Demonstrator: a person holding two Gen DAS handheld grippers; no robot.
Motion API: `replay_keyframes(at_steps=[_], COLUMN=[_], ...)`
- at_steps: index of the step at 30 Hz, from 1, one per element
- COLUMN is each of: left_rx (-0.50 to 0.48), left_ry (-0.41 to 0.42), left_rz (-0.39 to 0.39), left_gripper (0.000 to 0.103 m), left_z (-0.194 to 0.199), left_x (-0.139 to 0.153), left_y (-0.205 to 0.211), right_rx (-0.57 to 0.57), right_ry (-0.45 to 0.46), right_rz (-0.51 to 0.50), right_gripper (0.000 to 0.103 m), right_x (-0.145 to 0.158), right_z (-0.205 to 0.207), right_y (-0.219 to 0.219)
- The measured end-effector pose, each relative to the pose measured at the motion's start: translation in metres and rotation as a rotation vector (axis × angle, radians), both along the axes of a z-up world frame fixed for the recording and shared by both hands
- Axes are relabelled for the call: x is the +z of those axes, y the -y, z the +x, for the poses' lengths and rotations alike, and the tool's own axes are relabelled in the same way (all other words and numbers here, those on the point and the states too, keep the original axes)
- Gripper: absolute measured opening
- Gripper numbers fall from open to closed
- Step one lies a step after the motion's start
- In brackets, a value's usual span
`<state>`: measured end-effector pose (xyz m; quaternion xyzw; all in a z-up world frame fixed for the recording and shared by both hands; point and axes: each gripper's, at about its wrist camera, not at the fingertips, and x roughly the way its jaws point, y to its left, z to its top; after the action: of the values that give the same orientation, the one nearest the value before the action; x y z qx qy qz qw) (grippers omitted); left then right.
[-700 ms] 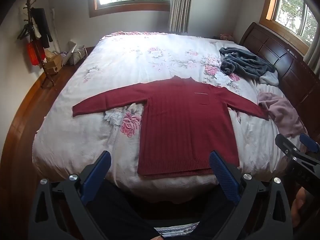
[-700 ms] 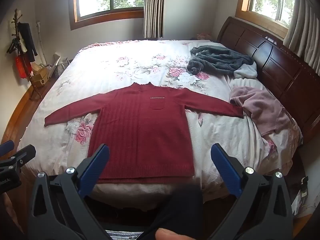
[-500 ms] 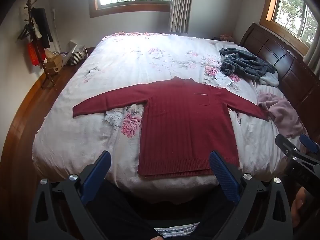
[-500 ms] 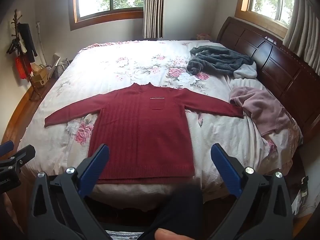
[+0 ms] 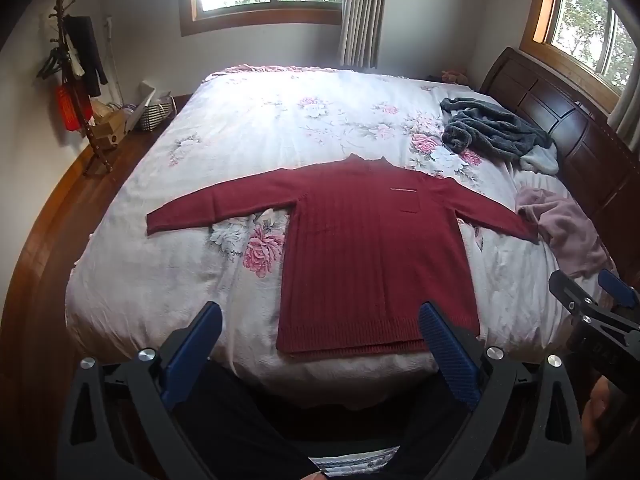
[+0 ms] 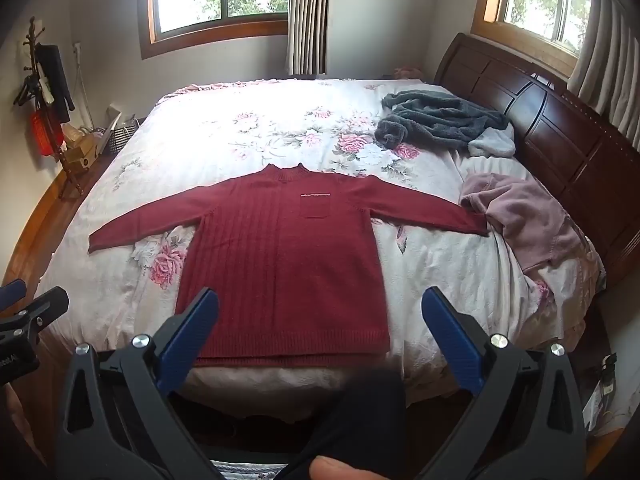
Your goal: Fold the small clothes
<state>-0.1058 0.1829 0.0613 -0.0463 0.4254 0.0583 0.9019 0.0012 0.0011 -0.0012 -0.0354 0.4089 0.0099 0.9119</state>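
Sunlit floral bedspread (image 5: 280, 128) carries the dark-red ribbed knit sweater (image 5: 372, 248) flat at twelve o'clock, sleeves spanning nine to three, hem nearest both spread-apart, empty grippers, left gripper (image 5: 320, 344) toward its nine-o'clock sleeve, right gripper (image 6: 320, 328) centred.

Both grippers (image 5: 320, 336) (image 6: 320, 320): black frames w/ silver screws, ribbed blue pads (image 5: 448, 356); dark trousers (image 6: 352, 420).

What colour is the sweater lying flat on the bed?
The sweater is dark red, with ribbed stripes down the front. The right wrist view shows it best.
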Motion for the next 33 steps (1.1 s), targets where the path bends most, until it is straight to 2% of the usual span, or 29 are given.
replay_keyframes(at_steps=[15,23,33], left_rx=[0.003,0.002,0.003], left_ry=[0.0,0.002,0.011], left_rz=[0.008,0.006,0.008], left_gripper=[0.099,0.099,0.099], left_z=[0.004,0.008,0.013], left_x=[0.007,0.0,0.001], left_y=[0.001,-0.001,-0.003], right_rx=[0.002,0.005,0.006], right_ry=[-0.007,-0.007,0.003], right_rz=[0.004,0.006,0.003], right_gripper=[0.1,0.1,0.1], right_x=[-0.009,-0.012,-0.004], right_z=[0.006,0.01,0.013], right_y=[0.003,0.0,-0.001])
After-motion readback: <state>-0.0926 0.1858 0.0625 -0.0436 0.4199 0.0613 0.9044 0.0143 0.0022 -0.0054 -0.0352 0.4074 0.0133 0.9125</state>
